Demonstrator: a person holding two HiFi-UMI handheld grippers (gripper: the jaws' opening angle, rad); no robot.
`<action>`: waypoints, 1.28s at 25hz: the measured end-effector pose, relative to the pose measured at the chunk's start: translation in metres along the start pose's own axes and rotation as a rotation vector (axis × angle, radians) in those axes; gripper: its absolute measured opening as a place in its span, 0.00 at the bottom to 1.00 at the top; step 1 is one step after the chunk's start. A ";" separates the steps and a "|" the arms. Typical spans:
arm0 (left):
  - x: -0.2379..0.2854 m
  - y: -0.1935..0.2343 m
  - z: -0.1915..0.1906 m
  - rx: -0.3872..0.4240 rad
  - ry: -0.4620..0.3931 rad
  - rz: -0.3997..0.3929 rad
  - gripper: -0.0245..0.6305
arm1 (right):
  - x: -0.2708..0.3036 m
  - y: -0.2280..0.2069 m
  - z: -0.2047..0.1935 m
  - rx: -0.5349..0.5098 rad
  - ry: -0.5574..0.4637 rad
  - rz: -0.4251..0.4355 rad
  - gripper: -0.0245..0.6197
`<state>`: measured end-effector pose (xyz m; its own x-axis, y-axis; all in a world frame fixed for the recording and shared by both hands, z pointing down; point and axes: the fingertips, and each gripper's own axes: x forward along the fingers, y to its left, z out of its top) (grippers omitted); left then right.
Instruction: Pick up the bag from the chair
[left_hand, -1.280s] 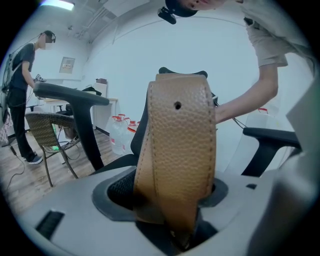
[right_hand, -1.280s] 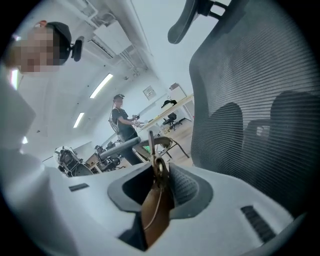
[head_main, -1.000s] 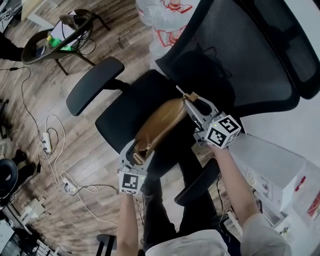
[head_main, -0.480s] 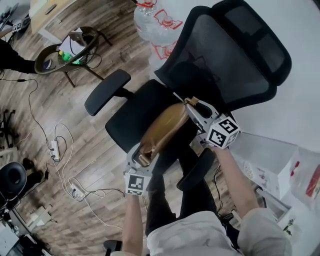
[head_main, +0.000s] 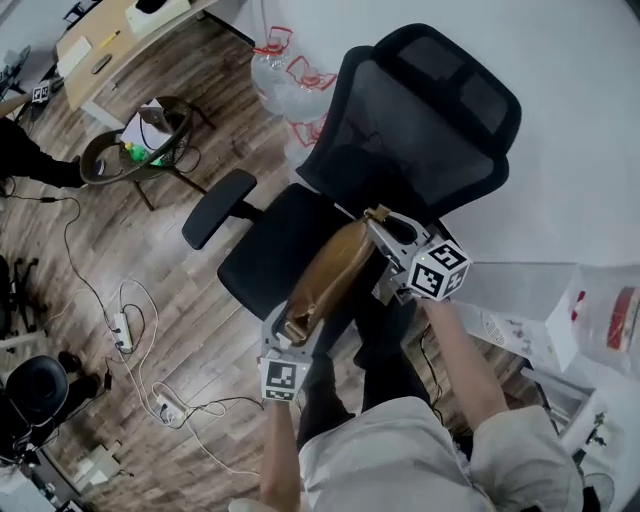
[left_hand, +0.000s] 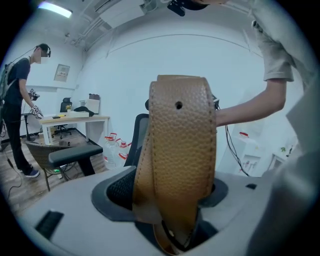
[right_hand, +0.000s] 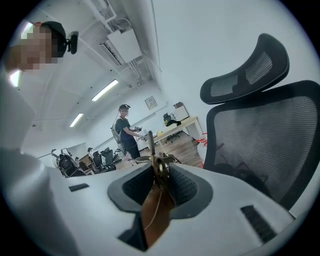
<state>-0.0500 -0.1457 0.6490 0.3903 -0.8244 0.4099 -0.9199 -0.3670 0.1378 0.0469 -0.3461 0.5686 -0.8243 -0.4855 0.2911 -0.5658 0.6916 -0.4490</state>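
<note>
A tan leather bag (head_main: 335, 268) hangs lifted above the seat of a black mesh office chair (head_main: 420, 110), stretched between my two grippers. My left gripper (head_main: 290, 328) is shut on the bag's near end; in the left gripper view a wide tan strap (left_hand: 182, 150) fills the space between the jaws. At the bag's far end my right gripper (head_main: 381, 221) is shut on its brass hardware and strap, seen as a thin brown piece (right_hand: 158, 200) in the right gripper view. The chair's seat (head_main: 275, 245) lies below the bag.
The chair's left armrest (head_main: 218, 208) sticks out over the wood floor. Water bottles (head_main: 285, 75) stand behind the chair. A round side table (head_main: 135, 150) is at far left, with cables and a power strip (head_main: 120, 328) on the floor. White boxes (head_main: 540, 320) sit at right.
The view has pulled back and the chair looks smaller and farther. Both grippers stay shut on the bag, which has risen away from the seat.
</note>
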 end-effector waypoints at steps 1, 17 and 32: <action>-0.003 -0.002 0.004 0.008 0.000 -0.006 0.49 | -0.005 0.003 0.004 0.004 -0.007 -0.010 0.20; -0.071 -0.026 0.070 -0.017 -0.017 -0.125 0.49 | -0.074 0.087 0.073 -0.119 -0.097 -0.260 0.19; -0.121 -0.011 0.108 0.071 -0.033 -0.125 0.49 | -0.088 0.143 0.095 -0.114 -0.199 -0.224 0.19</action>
<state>-0.0828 -0.0883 0.5007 0.5039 -0.7836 0.3634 -0.8595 -0.4966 0.1209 0.0405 -0.2554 0.3982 -0.6661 -0.7195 0.1963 -0.7403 0.6058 -0.2917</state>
